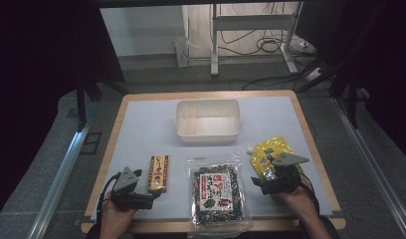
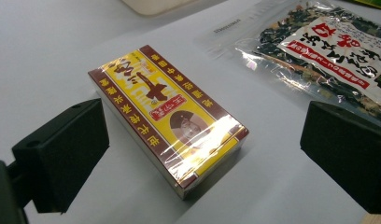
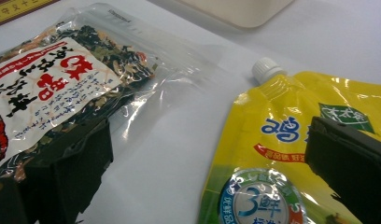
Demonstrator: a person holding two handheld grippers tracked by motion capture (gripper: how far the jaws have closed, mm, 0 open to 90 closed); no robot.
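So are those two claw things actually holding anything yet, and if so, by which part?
Nothing is held. The left gripper stands open around the yellow box, and the right gripper is open over the yellow pouch.

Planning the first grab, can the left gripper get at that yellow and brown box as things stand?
Probably yes: the left gripper is open, the yellow box lies flat just ahead between its jaws, nothing between them.

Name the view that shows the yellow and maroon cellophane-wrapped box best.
The left gripper view: the yellow and maroon cellophane-wrapped box lies large between the open jaws, print clear. The high view shows it small; the right gripper view catches just one corner.
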